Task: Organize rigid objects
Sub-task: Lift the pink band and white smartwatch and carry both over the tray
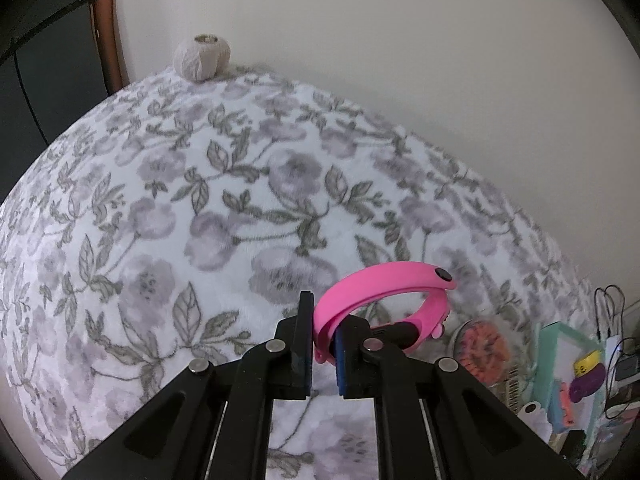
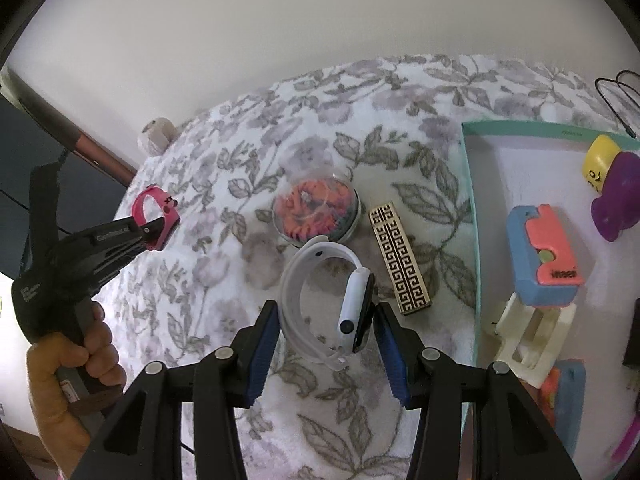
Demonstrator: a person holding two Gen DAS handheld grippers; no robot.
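In the left wrist view my left gripper (image 1: 325,320) is shut on the strap of a pink smartwatch (image 1: 384,280), which hangs above the floral blanket (image 1: 200,200). The right wrist view shows the same pink watch (image 2: 160,208) in that gripper (image 2: 156,228), held by a person's hand (image 2: 68,368). My right gripper (image 2: 326,310) is shut on a white smartwatch (image 2: 354,300). One blue pad presses its looped strap and the other its black face, just above the blanket (image 2: 240,160).
A round clear container of orange hair ties (image 2: 316,210) and a gold patterned box (image 2: 400,260) lie beyond the white watch. A teal tray (image 2: 468,200) at right holds several toys. A yarn ball (image 1: 202,58) sits at the far edge by the wall.
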